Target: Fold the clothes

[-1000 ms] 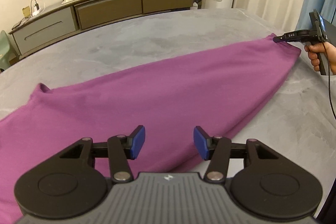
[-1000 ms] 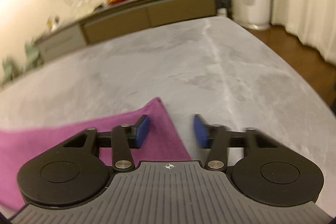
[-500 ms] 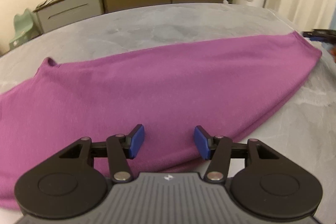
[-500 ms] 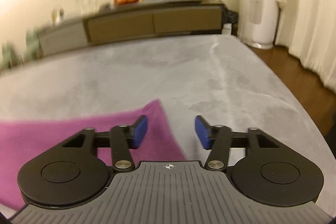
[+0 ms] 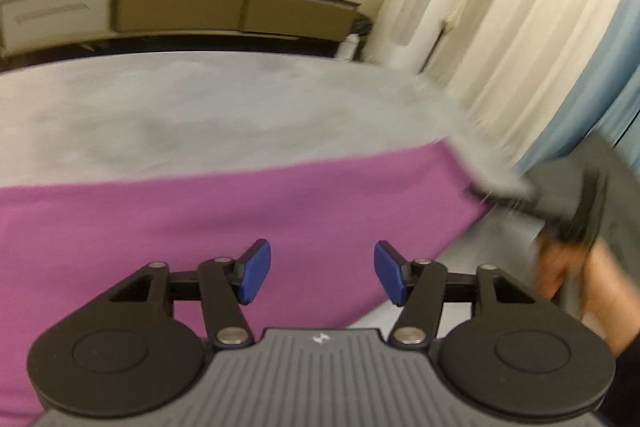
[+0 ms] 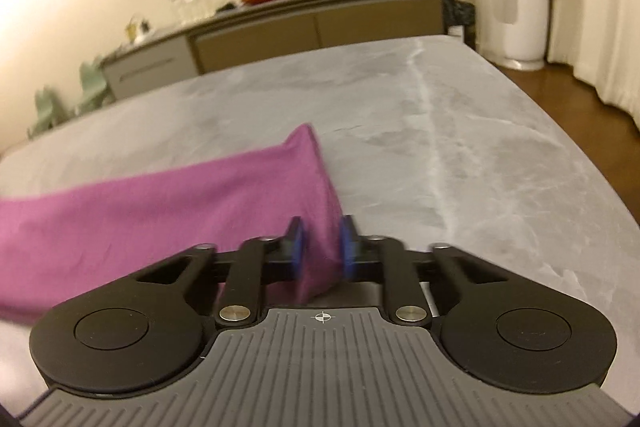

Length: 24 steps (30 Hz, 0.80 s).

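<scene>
A purple garment point(image 5: 240, 211) lies flat across the grey marbled table point(image 5: 200, 115). My left gripper point(image 5: 322, 267) hovers over its near edge; its jaws are opening and no cloth is between the blue pads. In the right wrist view the garment's point(image 6: 180, 203) right end reaches a pointed corner. My right gripper point(image 6: 322, 247) is closing there, and both pads press a bunched fold of the cloth's right edge. In the left wrist view, the right gripper point(image 5: 520, 195) shows as a dark blur at the garment's far right end, held by a person's hand point(image 5: 592, 279).
Bare table point(image 6: 480, 167) stretches beyond and to the right of the garment, with its right edge dropping to a wooden floor point(image 6: 580, 99). A long sideboard point(image 5: 180, 11) stands against the back wall. Pale curtains point(image 5: 500, 27) hang at the right.
The left gripper has swept to the right along the garment, close to the right hand, and its jaws stand wider. The right gripper, open before, has shut on the cloth's right edge.
</scene>
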Tool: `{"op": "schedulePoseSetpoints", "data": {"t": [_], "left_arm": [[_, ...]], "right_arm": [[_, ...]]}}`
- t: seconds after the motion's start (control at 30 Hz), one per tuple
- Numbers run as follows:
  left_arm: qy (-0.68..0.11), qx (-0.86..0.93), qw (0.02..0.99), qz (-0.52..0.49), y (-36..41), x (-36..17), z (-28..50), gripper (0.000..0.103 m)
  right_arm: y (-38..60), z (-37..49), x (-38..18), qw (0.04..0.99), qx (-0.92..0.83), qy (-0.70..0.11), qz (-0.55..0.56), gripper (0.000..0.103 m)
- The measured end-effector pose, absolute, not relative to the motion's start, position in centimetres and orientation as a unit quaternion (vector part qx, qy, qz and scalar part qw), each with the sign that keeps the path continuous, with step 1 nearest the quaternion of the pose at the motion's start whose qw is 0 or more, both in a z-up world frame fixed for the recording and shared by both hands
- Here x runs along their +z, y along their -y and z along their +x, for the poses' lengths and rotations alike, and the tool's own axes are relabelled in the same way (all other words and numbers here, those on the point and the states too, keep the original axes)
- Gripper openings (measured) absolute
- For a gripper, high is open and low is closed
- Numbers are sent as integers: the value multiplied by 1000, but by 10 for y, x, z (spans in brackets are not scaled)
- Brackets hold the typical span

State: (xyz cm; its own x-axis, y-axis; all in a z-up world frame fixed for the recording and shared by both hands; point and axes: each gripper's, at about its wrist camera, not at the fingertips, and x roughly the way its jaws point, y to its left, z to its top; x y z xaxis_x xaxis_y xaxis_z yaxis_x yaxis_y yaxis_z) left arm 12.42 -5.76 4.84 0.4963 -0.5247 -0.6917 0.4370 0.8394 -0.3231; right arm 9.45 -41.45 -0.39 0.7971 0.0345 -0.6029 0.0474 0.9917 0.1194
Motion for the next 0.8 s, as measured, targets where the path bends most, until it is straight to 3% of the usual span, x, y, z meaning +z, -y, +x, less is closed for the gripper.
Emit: {"op": "schedulePoseSetpoints", "data": {"t": [0.1,0.17,0.4,0.43,0.47,0.5,0.53,0.6,0.67,0.8], "left_arm": [[-430,-306,845,-87,116,62,157,67],[-440,-328,831,-93,156,67,175,80],[-476,-335,813,-19,273,44,202,79],[-483,-329,812,-6,279,38,204,71],[-490,-322,810,6,284,31,205,44],[-496,-316,808,19,289,24,207,33],[-503,-317,804,10,289,21,211,12],[-494,-326,806,-14,273,27,213,9],[-486,-336,802,-89,231,39,219,9],[-479,-331,783,-219,144,42,227,9]], "right_arm": [[391,86,4,956,-9,-292,1,8],[373,73,11,963,-12,-266,-44,8],[321,48,20,962,-1,-204,-183,8],[317,47,19,960,4,-200,-194,8],[314,45,18,960,8,-197,-201,8],[313,43,18,960,18,-195,-200,8],[314,41,18,961,31,-194,-194,9],[314,30,20,963,62,-184,-188,22],[317,17,28,965,90,-179,-171,60],[320,5,45,972,100,-178,-113,72]]}}
